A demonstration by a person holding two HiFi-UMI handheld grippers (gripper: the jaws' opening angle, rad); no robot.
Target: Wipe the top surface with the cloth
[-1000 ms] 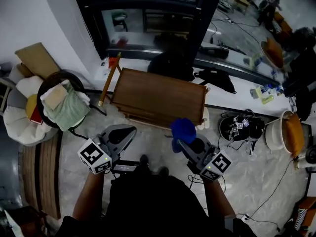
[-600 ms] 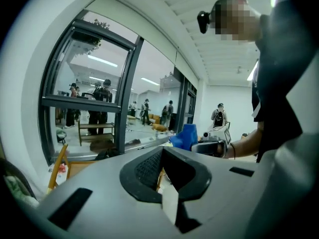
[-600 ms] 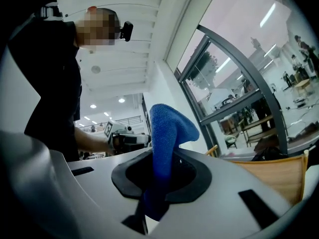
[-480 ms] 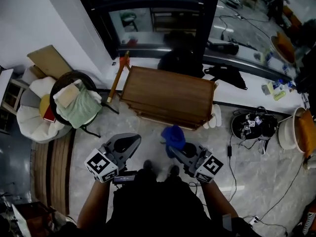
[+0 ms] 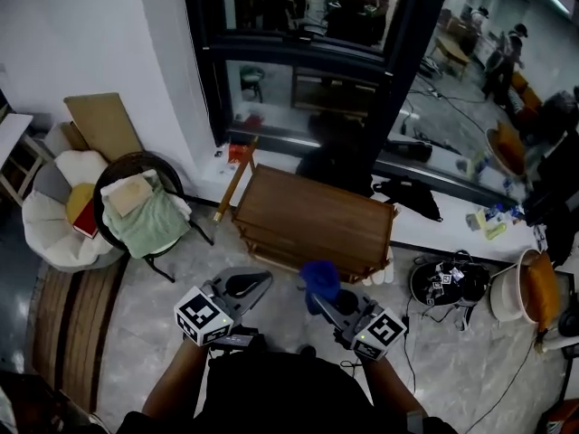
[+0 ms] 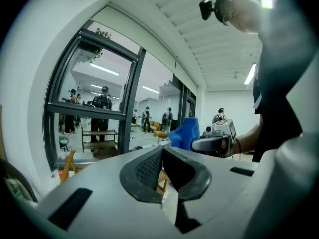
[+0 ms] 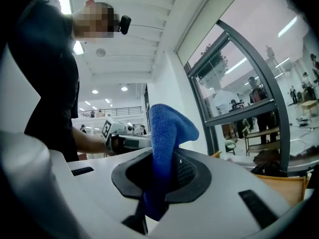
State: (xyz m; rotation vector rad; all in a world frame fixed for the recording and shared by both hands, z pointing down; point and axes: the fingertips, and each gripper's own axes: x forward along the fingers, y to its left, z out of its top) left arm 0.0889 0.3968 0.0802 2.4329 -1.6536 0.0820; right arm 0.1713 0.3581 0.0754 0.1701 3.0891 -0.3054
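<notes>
We note the blue cloth (image 7: 167, 129) clamped between the jaws of the right gripper (image 5: 319, 295). The jaws are closed on its middle; a fold stands up above them and a tail hangs below. From the head view, the cloth is in the air just short of the near edge of the wooden cabinet (image 5: 312, 217). We cannot tell its height over the top, but it does not lie on it. The left gripper (image 6: 160, 151) has its jaws pressed together with nothing between them. It is held beside the right one, also on our side of the cabinet. A wooden stick (image 5: 235, 179) leans near the cabinet's left corner. A chair (image 5: 136, 208) piled with green fabric stands well apart to the left. A dark window frame (image 5: 398, 70) rises behind the cabinet.
</notes>
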